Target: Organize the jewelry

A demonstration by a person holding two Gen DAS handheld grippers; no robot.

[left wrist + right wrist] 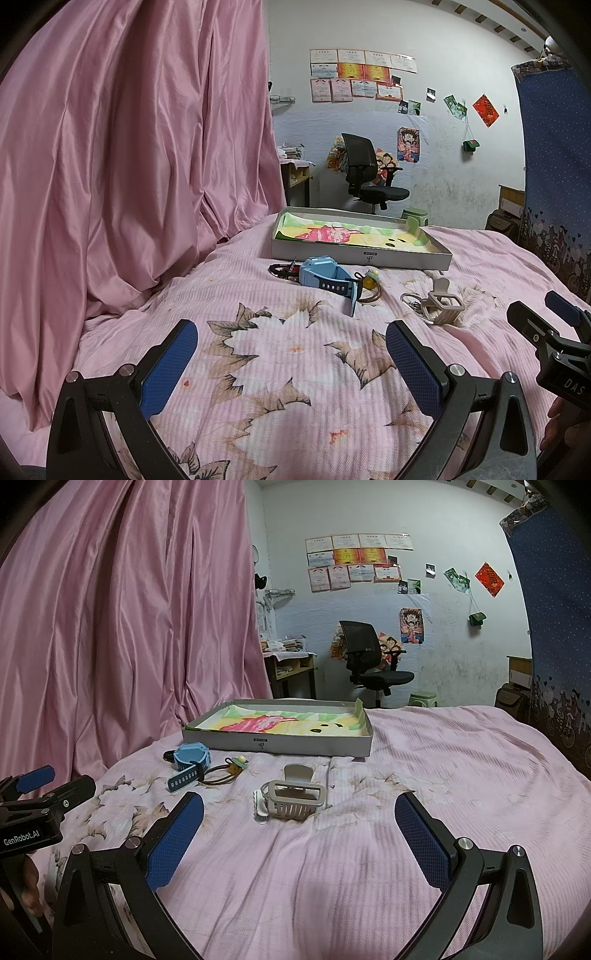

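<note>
A shallow grey box (364, 258) (277, 745) lined with colourful paper lies on the pink bed. In front of it lie a blue watch (327, 282) (190, 764), a brown hair tie with a yellow charm (369, 286) (231, 768), a dark red item (284, 271), a beige claw hair clip (443, 302) (295, 794) and a small white clip (260, 805). My left gripper (291, 354) is open and empty, short of the watch. My right gripper (299, 829) is open and empty, just short of the claw clip.
A pink curtain (129, 147) hangs along the bed's left side. Beyond the bed stand a black office chair (369, 173), a desk (295, 177) and a green stool (423, 698). A blue patterned cloth (554, 166) hangs at the right.
</note>
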